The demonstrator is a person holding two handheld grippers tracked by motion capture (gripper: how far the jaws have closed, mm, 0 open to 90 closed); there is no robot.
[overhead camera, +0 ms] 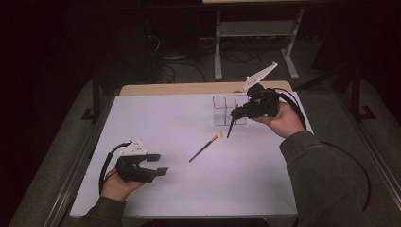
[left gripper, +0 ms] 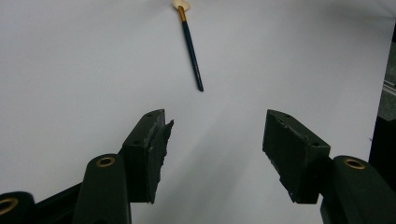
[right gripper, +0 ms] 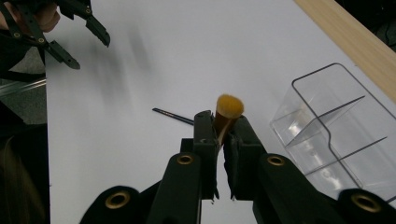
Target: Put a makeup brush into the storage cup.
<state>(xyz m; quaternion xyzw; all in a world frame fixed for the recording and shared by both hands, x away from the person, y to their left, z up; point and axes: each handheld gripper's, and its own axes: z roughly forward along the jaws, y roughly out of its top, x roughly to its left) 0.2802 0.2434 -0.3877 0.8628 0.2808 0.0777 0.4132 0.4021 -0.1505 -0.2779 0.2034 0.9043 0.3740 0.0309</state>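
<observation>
A dark-handled brush (overhead camera: 204, 147) with a pale bristle head lies slanted near the middle of the white table sheet (overhead camera: 156, 118). In the left gripper view the same brush (left gripper: 191, 46) lies ahead of the jaws. My left gripper (overhead camera: 160, 164) (left gripper: 215, 135) rests at the front left, open, with nothing between its jaws. My right gripper (overhead camera: 235, 113) (right gripper: 223, 123) hovers at the back right beside a clear divided organiser (overhead camera: 226, 109) (right gripper: 336, 130). It is shut on a second brush (overhead camera: 230, 128), whose orange bristle head (right gripper: 229, 106) sticks out past the jaw tips while the handle hangs down.
The table's wooden edge (overhead camera: 189, 88) runs along the back of the sheet. A grey metal stand (overhead camera: 255, 28) and cables sit on the dark floor beyond. The other hand's open gripper (right gripper: 91, 53) appears at the top left of the right gripper view.
</observation>
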